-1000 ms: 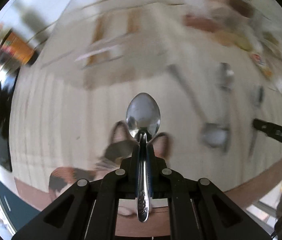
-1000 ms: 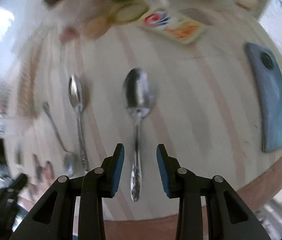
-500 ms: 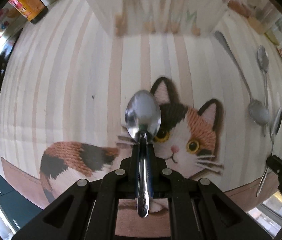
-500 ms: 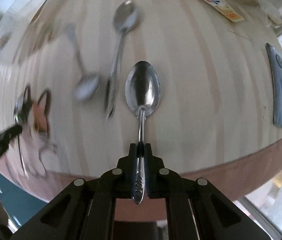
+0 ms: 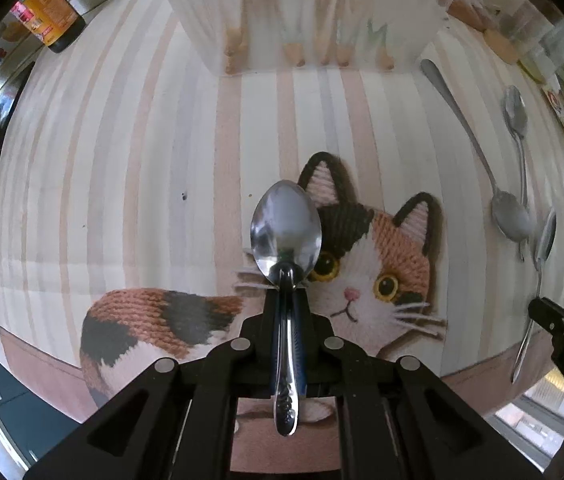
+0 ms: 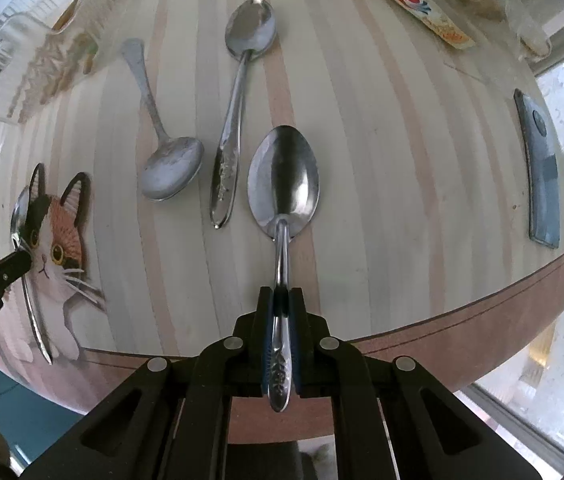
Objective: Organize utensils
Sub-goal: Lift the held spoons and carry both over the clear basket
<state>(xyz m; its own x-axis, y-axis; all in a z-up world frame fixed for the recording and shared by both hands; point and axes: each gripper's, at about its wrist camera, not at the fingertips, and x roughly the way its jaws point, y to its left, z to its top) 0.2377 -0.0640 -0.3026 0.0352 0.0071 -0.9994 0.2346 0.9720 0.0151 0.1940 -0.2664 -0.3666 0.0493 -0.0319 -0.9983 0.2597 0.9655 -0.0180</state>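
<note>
My left gripper [image 5: 286, 300] is shut on the handle of a steel spoon [image 5: 286, 232], bowl pointing forward, held above the cat picture [image 5: 370, 256] on the table. My right gripper [image 6: 281, 300] is shut on the handle of another steel spoon [image 6: 284, 176], above the striped wooden table [image 6: 402, 160]. Two more spoons lie on the table to its left: one bowl-near [image 6: 171, 166], one bowl-far [image 6: 237, 92]. They also show in the left wrist view, the first [image 5: 510, 216] and the second [image 5: 516, 116]. The clear utensil holder [image 5: 322, 12] stands at the far side.
A grey phone [image 6: 540, 168] lies at the right near the table edge. A dark bottle [image 5: 47, 16] stands far left. Packets and jars [image 6: 430, 16] crowd the far right. The table's front edge [image 6: 442, 320] is close below both grippers.
My right gripper has closed on the spoon it straddled and lifted it. My left gripper, holding its spoon, has moved back over the cat picture and then steadied.
</note>
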